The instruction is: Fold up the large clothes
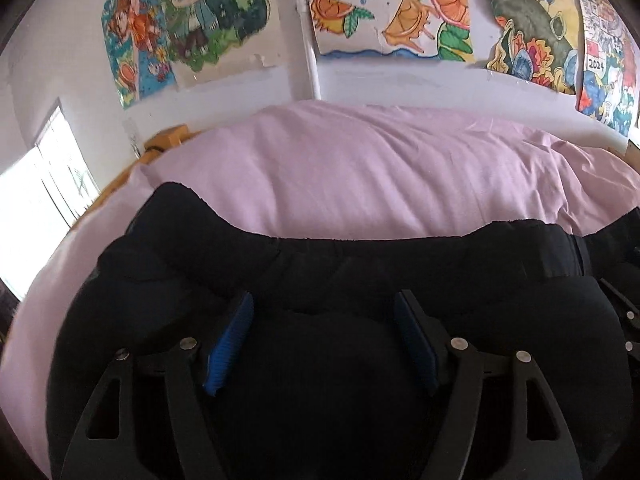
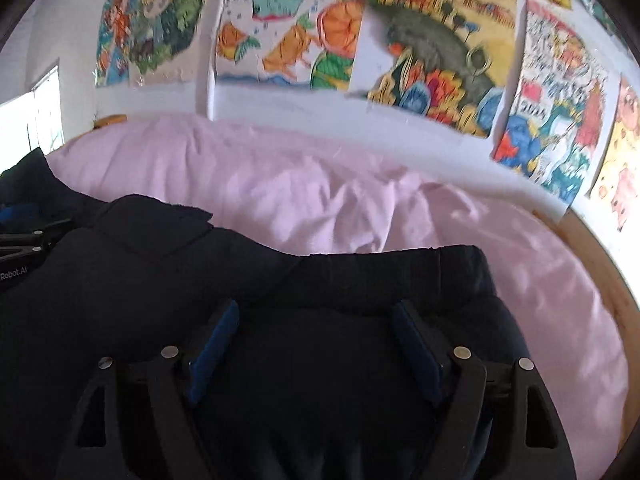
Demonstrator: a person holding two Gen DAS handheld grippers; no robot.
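A large black garment lies on a bed with a pink sheet. Its gathered edge runs across both views, and it also shows in the right wrist view. My left gripper is open, its blue-padded fingers spread over the cloth near the garment's left part. My right gripper is open, its fingers spread over the garment's right end. The left gripper shows at the left edge of the right wrist view. Nothing is pinched between either pair of pads.
The pink sheet stretches beyond the garment to a white wall with colourful posters. A white pipe runs down the wall. A wooden bed frame edges the right side. A bright window is at the left.
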